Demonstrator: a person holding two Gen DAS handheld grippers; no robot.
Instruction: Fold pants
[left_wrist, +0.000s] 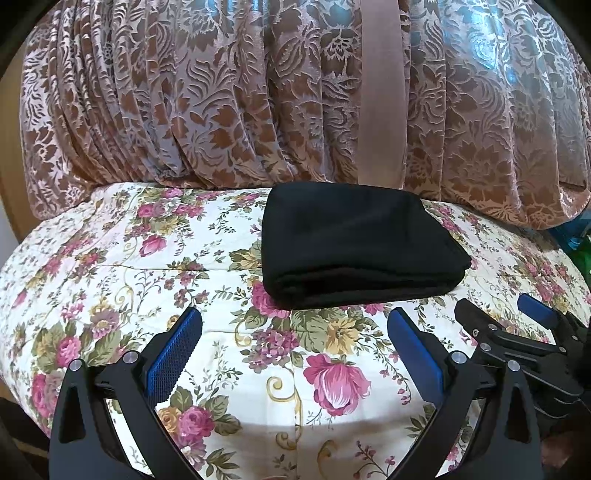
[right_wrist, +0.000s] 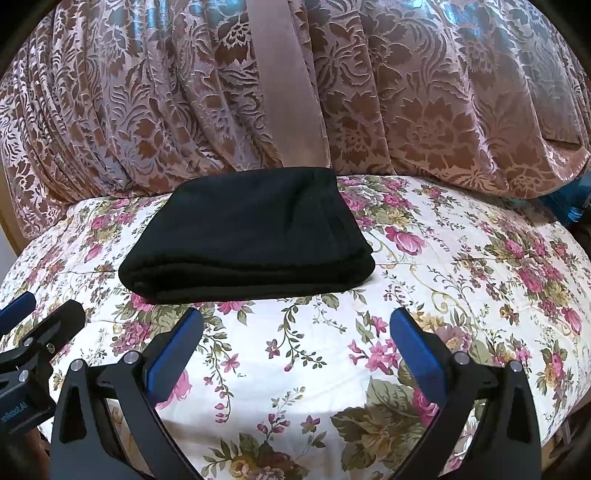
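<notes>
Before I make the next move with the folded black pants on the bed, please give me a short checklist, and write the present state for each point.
1. Pants folded into a compact stack: ok, layered edges face the cameras.
2. Pants lying flat on the floral bedsheet: ok.
3. Left tongs open and holding nothing: ok.
4. Right tongs open and holding nothing: ok.
5. Both tongs apart from the pants: ok, bare sheet shows between them and the near edge.
6. Far edge of the pants, near the patterned curtain, neat: cannot tell, hidden behind the stack.
</notes>
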